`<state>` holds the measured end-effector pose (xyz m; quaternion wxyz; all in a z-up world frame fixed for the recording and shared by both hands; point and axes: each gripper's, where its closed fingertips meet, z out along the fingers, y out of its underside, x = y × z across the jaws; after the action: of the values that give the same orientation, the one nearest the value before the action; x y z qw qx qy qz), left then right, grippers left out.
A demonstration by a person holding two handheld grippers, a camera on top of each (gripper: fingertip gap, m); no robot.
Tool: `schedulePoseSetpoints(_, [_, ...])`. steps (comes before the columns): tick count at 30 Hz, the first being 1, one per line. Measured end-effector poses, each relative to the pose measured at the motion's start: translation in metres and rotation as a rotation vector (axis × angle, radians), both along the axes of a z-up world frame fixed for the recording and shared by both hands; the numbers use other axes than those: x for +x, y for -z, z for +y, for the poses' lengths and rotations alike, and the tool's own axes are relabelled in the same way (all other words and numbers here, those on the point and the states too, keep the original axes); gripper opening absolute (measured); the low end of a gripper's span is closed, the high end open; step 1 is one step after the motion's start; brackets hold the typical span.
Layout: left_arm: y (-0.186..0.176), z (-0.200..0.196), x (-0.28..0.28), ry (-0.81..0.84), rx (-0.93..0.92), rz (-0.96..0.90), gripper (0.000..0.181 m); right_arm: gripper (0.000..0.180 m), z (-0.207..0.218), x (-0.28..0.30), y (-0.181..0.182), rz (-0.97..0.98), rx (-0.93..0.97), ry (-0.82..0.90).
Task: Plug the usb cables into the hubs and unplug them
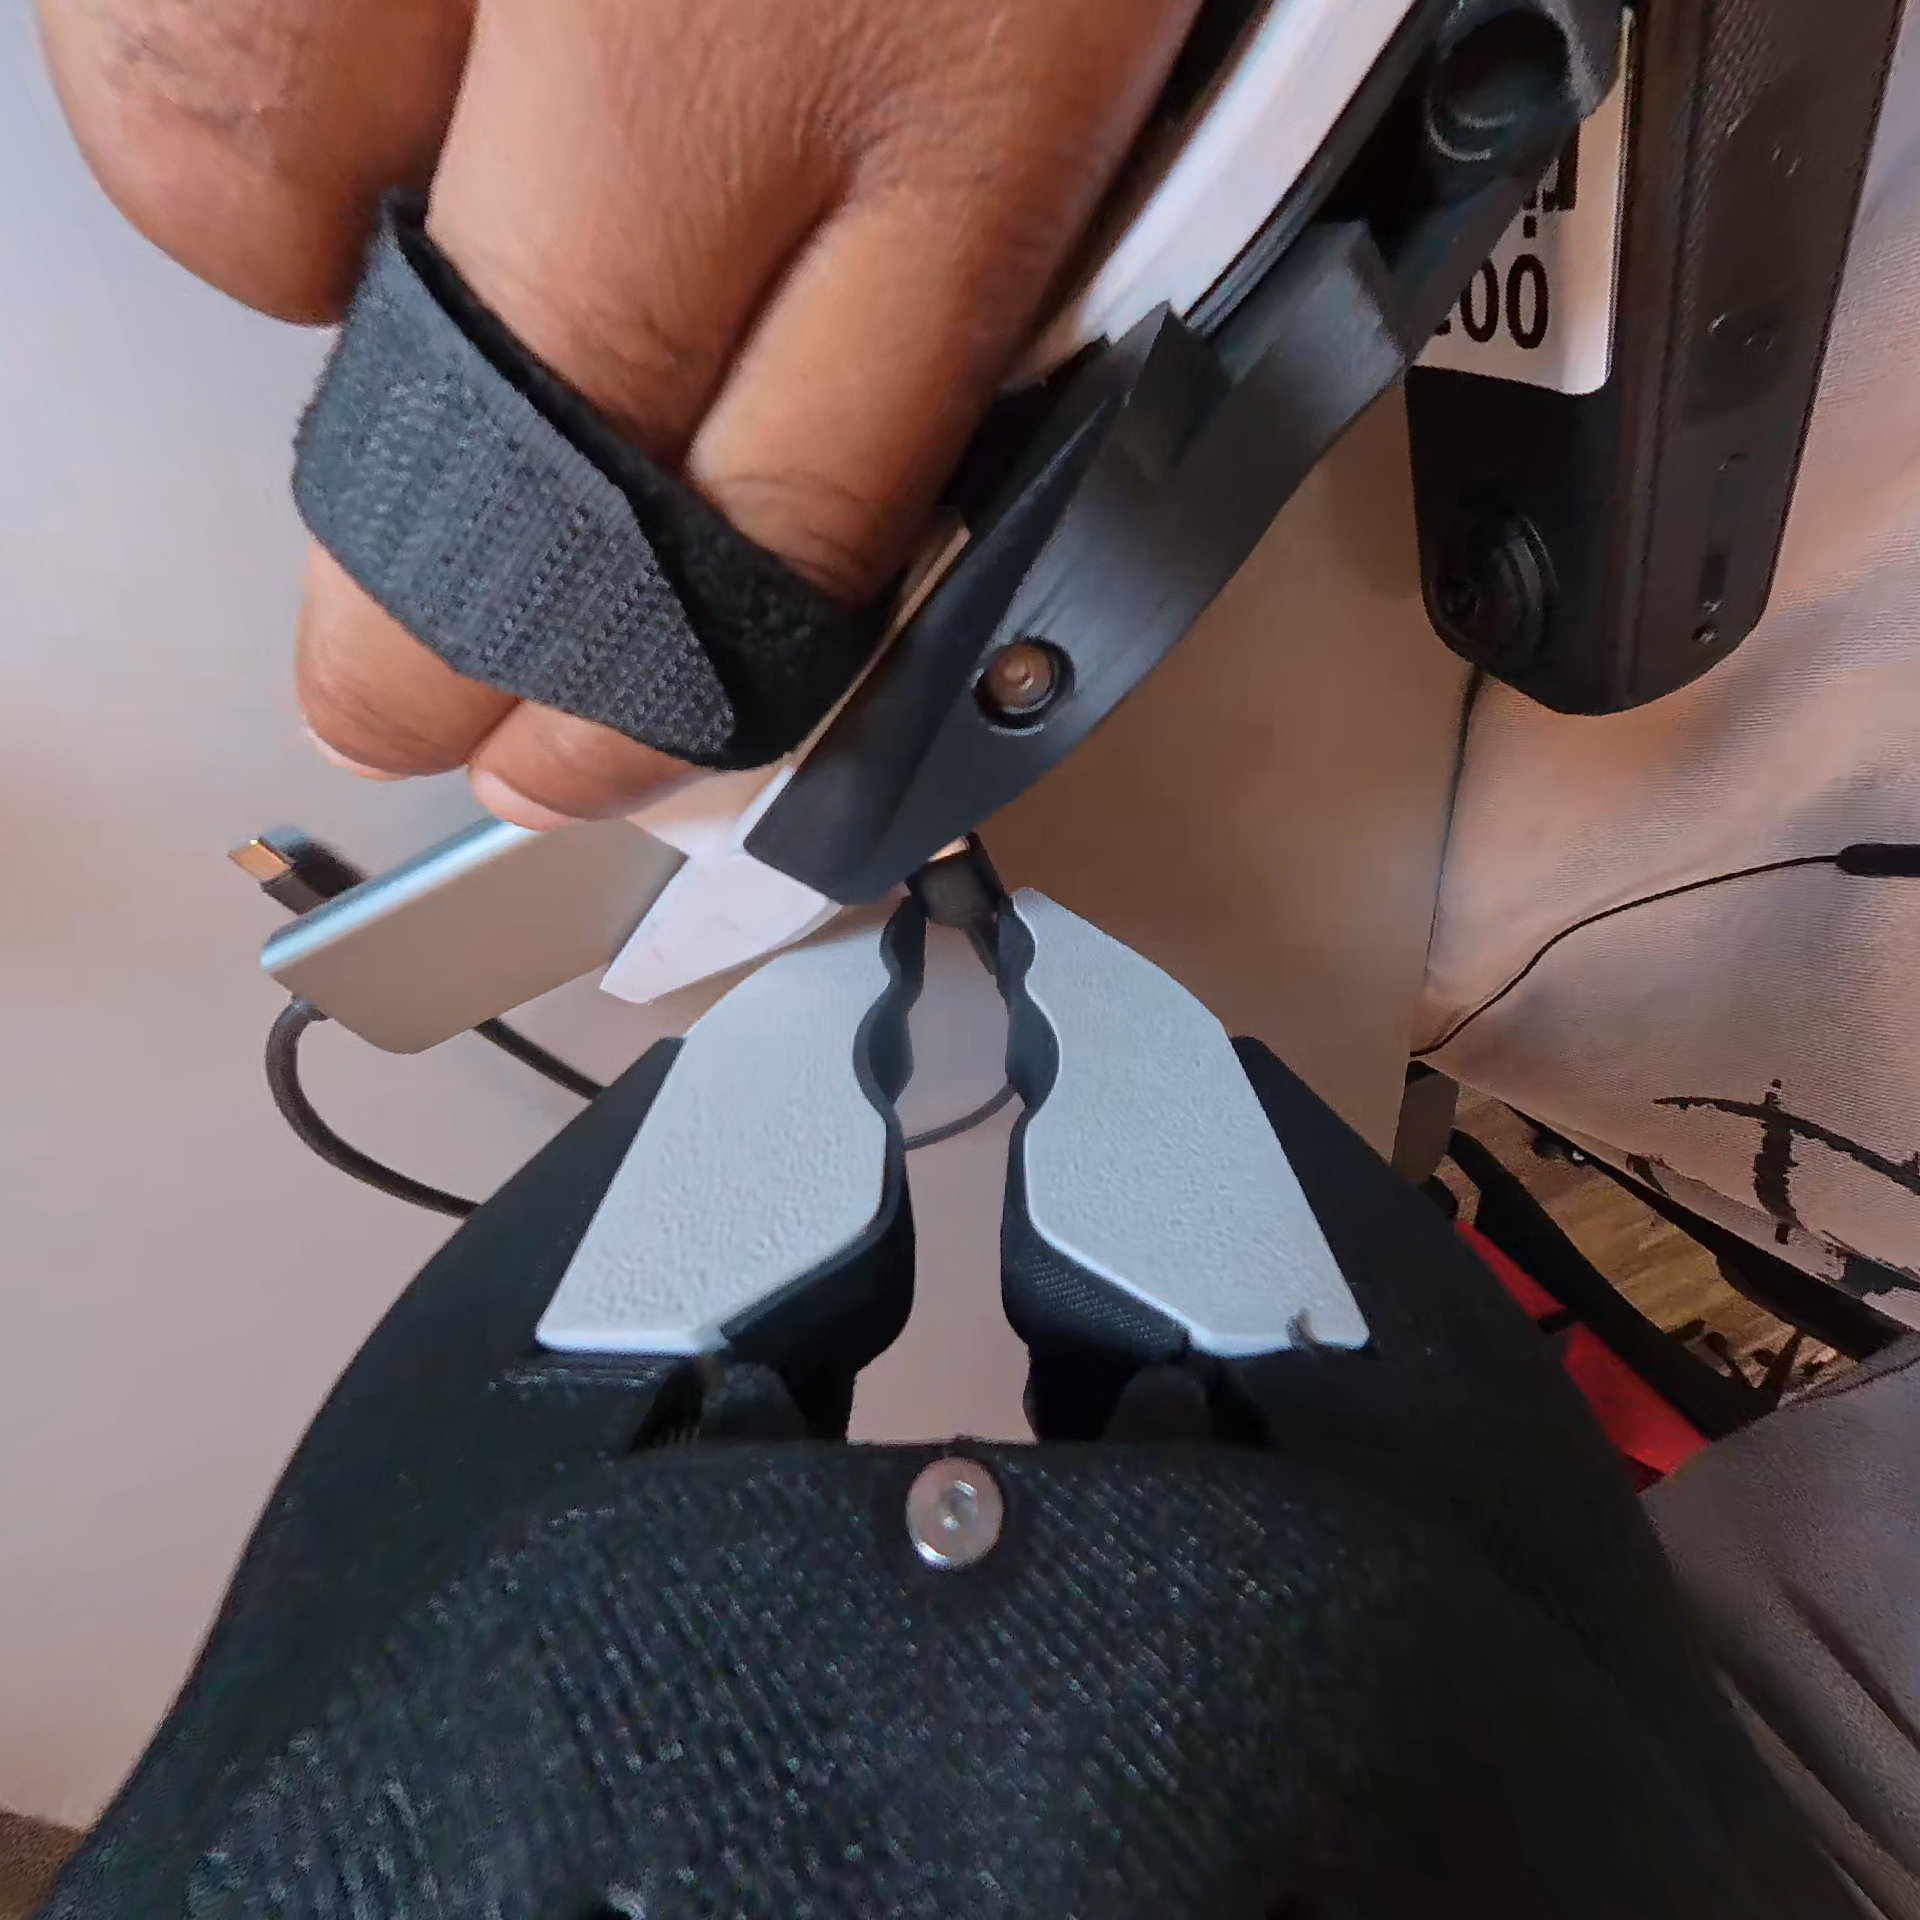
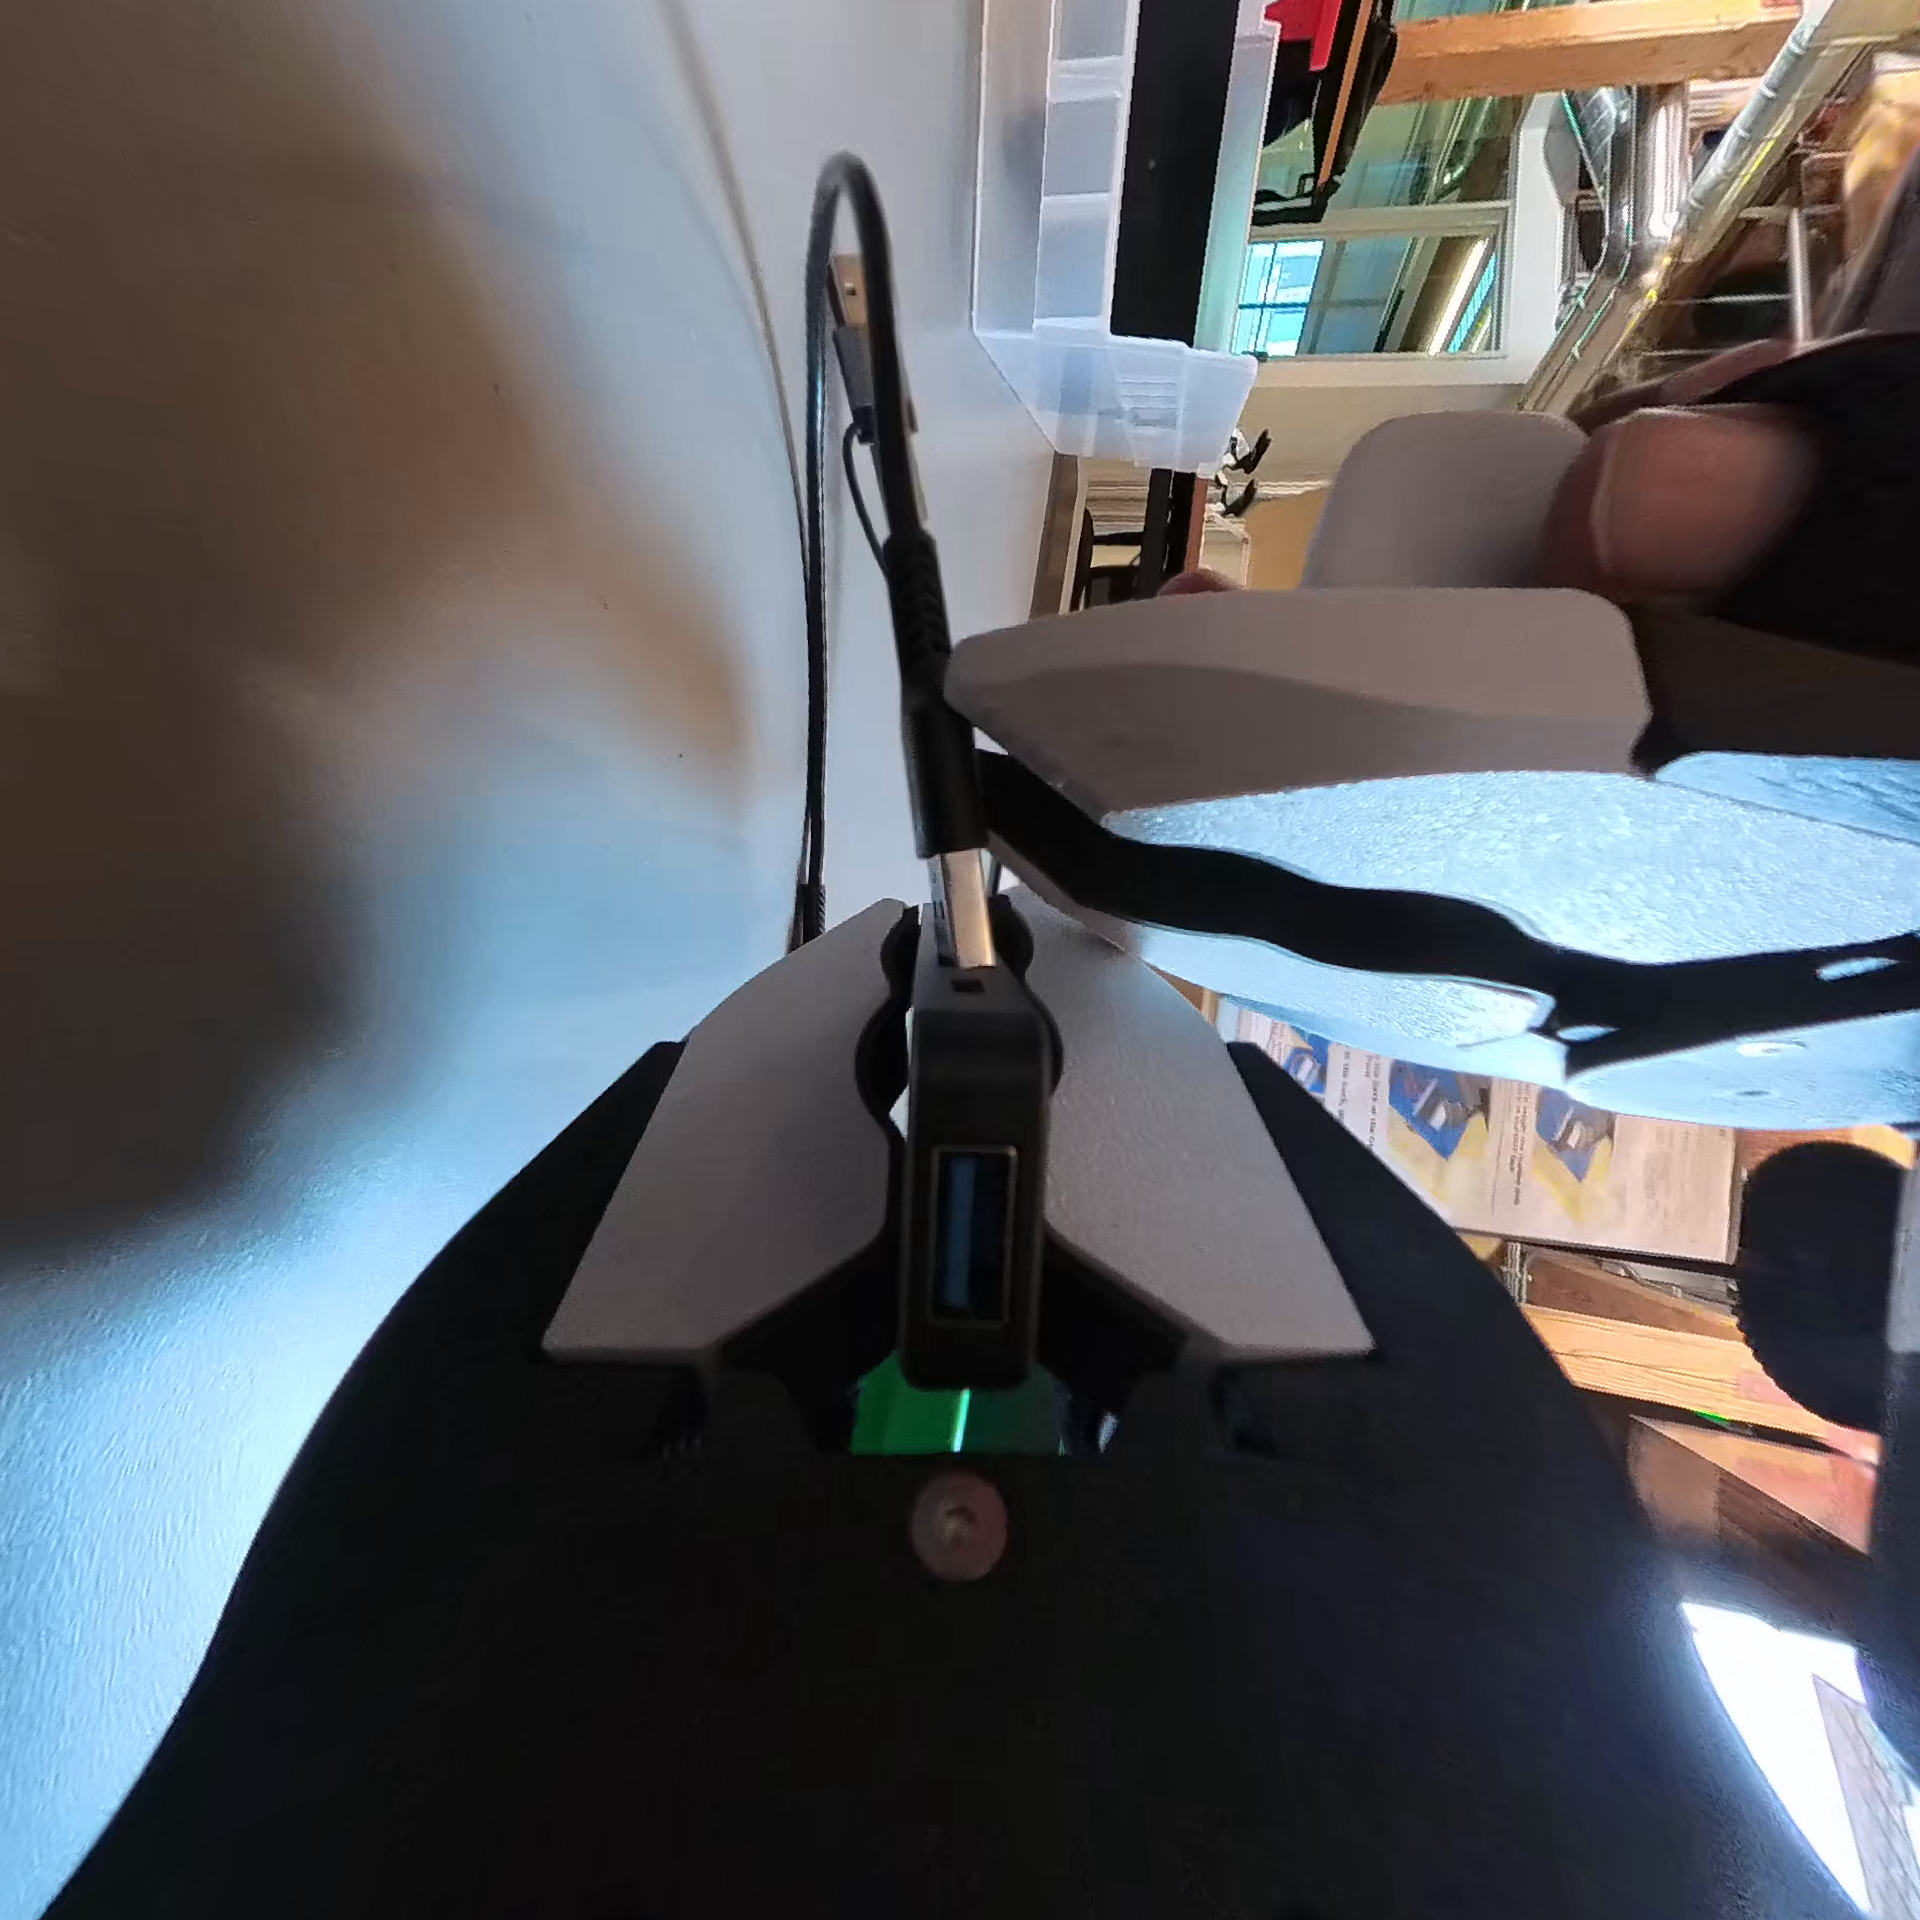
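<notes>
Gripping the black hub [image 2: 975, 1184] mid-frame in the right gripper [image 2: 961, 920]; pinching the USB plug [image 2: 940, 769] just above it in the left gripper [image 1: 958, 904]. Plugging or unplugging, undecidable here. Next, probably keeping plug square with port.

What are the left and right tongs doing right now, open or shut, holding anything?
Left tongs: shut on the black usb plug at their tips.
Right tongs: shut on the black hub, plug partly in its end.
</notes>
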<state>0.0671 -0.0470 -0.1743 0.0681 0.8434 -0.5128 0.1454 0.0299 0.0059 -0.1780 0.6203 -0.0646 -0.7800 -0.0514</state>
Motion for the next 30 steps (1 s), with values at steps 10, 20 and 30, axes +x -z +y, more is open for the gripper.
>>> schedulePoseSetpoints(10, [-0.014,0.014,0.004,0.022,0.073,0.061,0.013,0.013,0.009,0.003,-0.007,0.027,-0.007,0.042])
schedulePoseSetpoints(20, [-0.071,0.024,0.065,-0.031,0.271,-0.418,0.0,0.013,0.005,-0.002,-0.022,0.097,-0.129,0.041])
schedulePoseSetpoints(30, [-0.077,0.03,-0.006,-0.055,0.66,-0.265,0.02,0.013,0.023,0.013,-0.057,0.21,-0.265,0.025])
